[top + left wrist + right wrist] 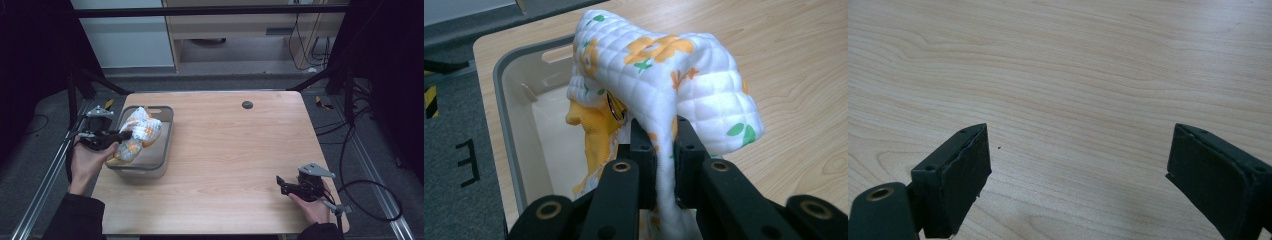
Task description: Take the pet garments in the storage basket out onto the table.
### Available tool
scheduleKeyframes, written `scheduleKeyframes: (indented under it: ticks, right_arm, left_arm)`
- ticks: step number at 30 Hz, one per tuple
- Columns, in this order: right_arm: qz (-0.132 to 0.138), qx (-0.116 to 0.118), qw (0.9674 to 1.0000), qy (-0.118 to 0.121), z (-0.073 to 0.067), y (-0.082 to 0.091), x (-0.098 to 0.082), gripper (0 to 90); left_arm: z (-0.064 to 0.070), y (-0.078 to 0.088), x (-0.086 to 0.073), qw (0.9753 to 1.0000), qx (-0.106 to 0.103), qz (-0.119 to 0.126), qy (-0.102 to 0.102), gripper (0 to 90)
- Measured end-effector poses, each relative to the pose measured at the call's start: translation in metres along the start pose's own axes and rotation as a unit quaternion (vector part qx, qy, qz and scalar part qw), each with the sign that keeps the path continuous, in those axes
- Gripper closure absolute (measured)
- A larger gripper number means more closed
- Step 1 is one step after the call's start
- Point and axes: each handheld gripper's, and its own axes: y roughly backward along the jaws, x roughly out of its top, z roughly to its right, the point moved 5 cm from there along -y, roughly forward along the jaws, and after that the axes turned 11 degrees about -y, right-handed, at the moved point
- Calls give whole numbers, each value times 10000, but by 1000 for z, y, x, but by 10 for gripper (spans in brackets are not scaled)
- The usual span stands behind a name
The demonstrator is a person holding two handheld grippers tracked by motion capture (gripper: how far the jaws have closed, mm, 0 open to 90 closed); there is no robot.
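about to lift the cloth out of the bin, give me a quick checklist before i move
1. Left gripper shut on the quilted cloth: ok, a fold is pinched between the pads.
2. Cloth free of the grey bin: not ok, its lower part hangs inside.
3. Anything else in the bin snagging the cloth: cannot tell, the cloth hides the bottom.
4. Right gripper open and ready: ok, jaws wide apart above bare wood.
5. Table beside the bin free for laying the cloth: ok.
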Motion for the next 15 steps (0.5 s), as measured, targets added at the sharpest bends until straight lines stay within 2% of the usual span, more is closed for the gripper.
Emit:
scheduleKeyframes:
  ticks: [9,15]
  right_arm:
    - [8,-6,10000,4,0,0,0,103]
    - [13,-7,10000,2,0,0,0,103]
  left_arm:
    - [11,9,11,9998,-66,73,-185,825]
    - [18,9,19,9994,-216,129,-252,825]
